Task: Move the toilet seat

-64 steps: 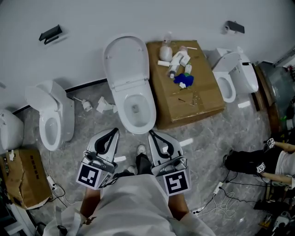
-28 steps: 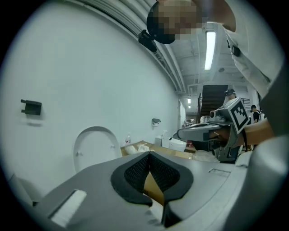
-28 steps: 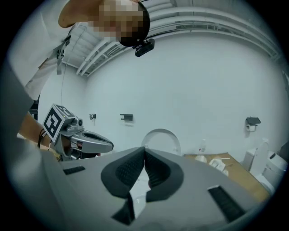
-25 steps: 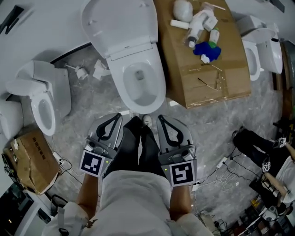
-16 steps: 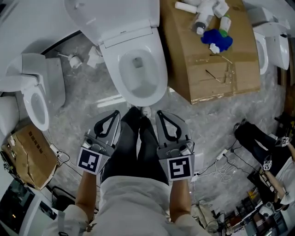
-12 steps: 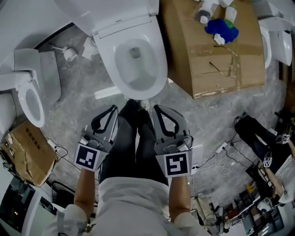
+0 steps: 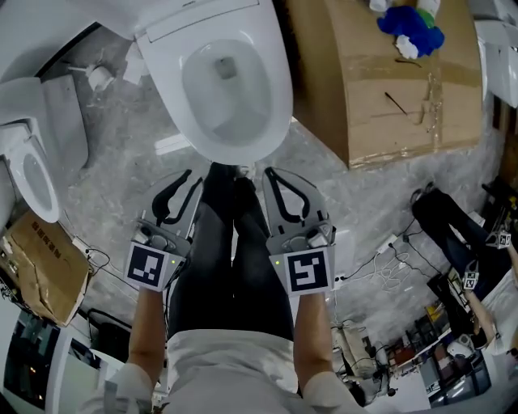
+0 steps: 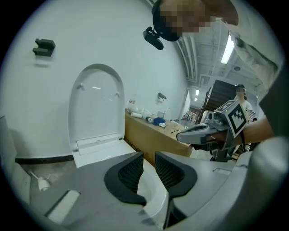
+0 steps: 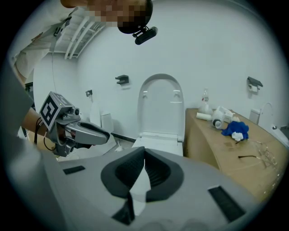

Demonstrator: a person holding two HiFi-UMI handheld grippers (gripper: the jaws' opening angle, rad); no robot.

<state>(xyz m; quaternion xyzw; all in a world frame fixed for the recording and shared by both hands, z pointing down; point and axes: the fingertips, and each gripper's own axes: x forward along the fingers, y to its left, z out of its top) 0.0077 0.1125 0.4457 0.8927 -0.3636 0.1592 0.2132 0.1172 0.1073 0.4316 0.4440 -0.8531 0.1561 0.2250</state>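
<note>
The white toilet [image 7: 229, 85] stands straight ahead, its bowl uncovered. Its seat and lid [image 8: 95, 108] stand raised against the wall, also plain in the right gripper view [image 9: 160, 106]. My left gripper [image 7: 189, 178] hovers just short of the bowl's front rim, and its jaws are opening with nothing between them [image 8: 149, 157]. My right gripper [image 7: 268, 173] hangs beside it at the same height, shut and empty [image 9: 144, 153]. Neither gripper touches the toilet. The person's dark-trousered legs show between the two grippers.
A big cardboard box [image 7: 388, 89] stands right of the toilet, with a blue cloth [image 7: 414, 24] and bottles on top. Another toilet [image 7: 28, 162] is at the left, a torn carton [image 7: 36, 267] lower left. Cables [image 7: 380, 251] and a seated person [image 7: 457, 226] are at right.
The view and both grippers have closed in on the front of the bowl. The left gripper's jaws have parted a little; the right gripper's stay together.
</note>
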